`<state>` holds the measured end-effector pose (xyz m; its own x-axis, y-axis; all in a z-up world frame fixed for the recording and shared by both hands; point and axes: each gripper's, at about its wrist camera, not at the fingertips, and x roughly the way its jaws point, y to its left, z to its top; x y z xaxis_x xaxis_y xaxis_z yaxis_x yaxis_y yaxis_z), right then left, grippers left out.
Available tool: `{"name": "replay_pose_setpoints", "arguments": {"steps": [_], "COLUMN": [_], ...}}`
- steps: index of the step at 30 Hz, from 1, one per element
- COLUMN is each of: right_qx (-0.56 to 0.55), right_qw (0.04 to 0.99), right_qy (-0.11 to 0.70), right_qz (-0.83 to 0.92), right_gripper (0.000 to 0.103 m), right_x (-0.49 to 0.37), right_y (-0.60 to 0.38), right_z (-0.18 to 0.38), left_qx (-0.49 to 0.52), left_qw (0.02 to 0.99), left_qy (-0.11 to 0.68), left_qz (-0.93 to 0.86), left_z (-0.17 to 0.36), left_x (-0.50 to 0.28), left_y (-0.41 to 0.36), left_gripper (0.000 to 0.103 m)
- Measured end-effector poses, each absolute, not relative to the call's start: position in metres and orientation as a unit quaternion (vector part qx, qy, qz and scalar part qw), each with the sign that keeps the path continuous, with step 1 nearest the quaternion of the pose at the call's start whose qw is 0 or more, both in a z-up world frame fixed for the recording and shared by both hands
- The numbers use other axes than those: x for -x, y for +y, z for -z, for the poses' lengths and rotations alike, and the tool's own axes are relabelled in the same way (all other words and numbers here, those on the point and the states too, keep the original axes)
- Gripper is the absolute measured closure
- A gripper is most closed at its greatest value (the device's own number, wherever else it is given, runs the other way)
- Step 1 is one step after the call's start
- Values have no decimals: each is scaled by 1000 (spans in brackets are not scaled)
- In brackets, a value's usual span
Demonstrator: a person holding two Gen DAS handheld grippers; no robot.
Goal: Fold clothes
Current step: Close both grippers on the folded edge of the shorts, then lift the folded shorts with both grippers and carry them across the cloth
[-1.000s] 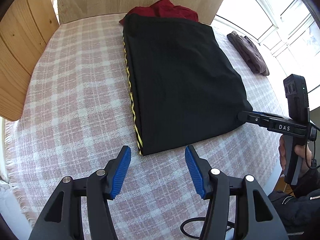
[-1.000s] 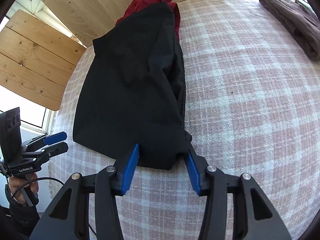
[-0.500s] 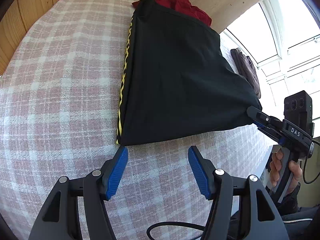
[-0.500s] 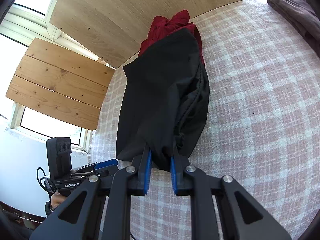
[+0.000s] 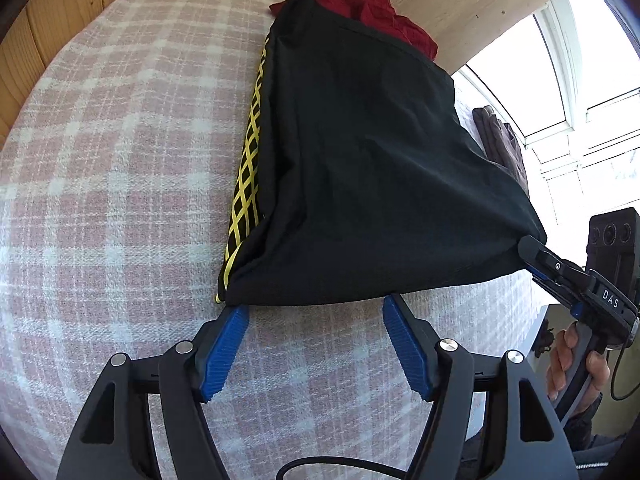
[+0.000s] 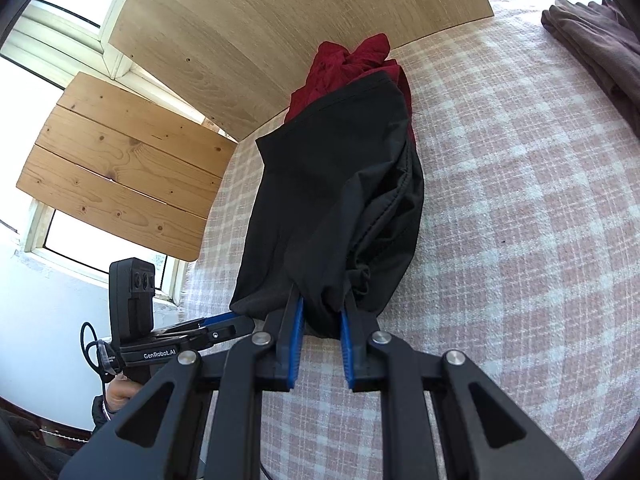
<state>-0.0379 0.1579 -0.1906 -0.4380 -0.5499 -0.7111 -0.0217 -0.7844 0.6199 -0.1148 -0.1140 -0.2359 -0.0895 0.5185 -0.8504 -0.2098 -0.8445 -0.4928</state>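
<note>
Black garment (image 6: 332, 216) fabric is pinched at its near corner between the blue pads of the right gripper (image 6: 322, 322) and lifted off the pink checked tablecloth (image 6: 520, 240). The left gripper (image 5: 316, 320) is spread wide, unladen, just before the garment's near hem beside its yellow-patterned edge (image 5: 245, 184). A red garment (image 5: 376, 16) lies partly under the far end; a brown one (image 6: 592, 36) lies well apart.

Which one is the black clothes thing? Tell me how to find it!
Look at the pink checked blanket covering the table. In its middle lies the black garment, one near corner pinched in the right tongs. Only it has a yellow criss-cross stripe, unlike the red cloth behind and brown clothes aside.
</note>
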Motion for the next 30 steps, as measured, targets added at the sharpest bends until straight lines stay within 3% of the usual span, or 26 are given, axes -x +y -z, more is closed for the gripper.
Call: {"name": "replay_pose_setpoints", "arguments": {"steps": [11,20,25,27,30], "right_qx": [-519,-514,-517,-519,-524], "right_qw": [151,147,140,138,139], "right_qy": [-274,-270,-268,-265,-255], "right_qz": [796,801,800,801,801], "right_gripper": [87,87,87,87,87], "right_x": [33,31,31,31,31], "right_y": [162,165,169,169,168], "right_z": [200,199,202,203,206], "left_qx": [621,612,609,606,604], "left_qw": [217,239,258,262,262], "left_qy": [-168,-181,-163,-149,-134], "left_qz": [-734,-731,-732,-736,-741], "left_z": [241,243,241,239,238], "left_x": [117,128,128,127,127], "left_y": [-141,-132,-126,-124,-125], "left_gripper": [33,45,67,82,96]}}
